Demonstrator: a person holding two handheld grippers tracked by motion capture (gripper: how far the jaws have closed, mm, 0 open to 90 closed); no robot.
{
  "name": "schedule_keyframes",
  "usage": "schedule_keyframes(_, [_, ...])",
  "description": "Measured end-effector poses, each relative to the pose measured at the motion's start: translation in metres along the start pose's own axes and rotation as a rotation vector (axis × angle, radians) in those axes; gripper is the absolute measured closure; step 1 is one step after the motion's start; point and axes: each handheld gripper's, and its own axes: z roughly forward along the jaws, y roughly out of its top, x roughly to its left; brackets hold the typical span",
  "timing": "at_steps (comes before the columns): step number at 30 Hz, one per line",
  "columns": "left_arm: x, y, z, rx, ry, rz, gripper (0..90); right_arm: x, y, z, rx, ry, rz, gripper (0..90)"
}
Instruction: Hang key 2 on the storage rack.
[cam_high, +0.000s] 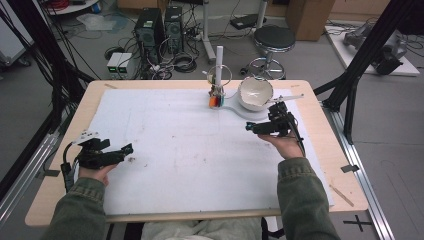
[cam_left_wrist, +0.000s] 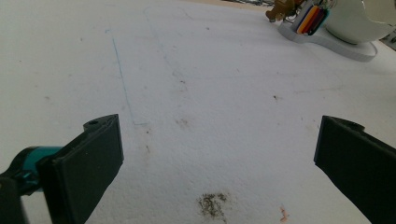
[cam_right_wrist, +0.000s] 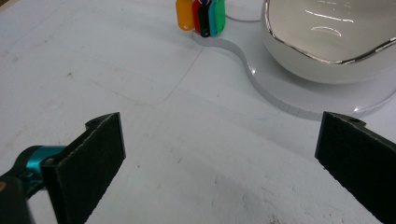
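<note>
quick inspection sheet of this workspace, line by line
surface: white sheet over a wooden table, with smudges and faint pen lines
job's things: coloured key tags on a stand beside a white bowl, both on a white base plate at the far edge
clutter: nothing seen on the sheet
grippers: left gripper open, low over the near left; right gripper open, near the bowl, holding nothing
cables: one trails from each gripper
surroundings: computer towers, stool, floor cables
</note>
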Motion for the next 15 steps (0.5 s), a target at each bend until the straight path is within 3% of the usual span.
schedule_keyframes(2, [0.0,0.0,0.0,0.003,-0.002,0.003,1.8,-0.001,-0.005,0.0,-0.003,-0.003,-0.003,0.7])
schedule_keyframes(6, [0.0,0.0,0.001,0.007,-0.001,0.002,1.7,-0.003,-0.015,-0.002,-0.039,0.034,0.0,0.7])
schedule_keyframes(15, [-0.001,-0.001,0.001,0.017,-0.002,0.008,1.8,-0.003,-0.032,-0.007,-0.078,0.017,-0.024,0.7])
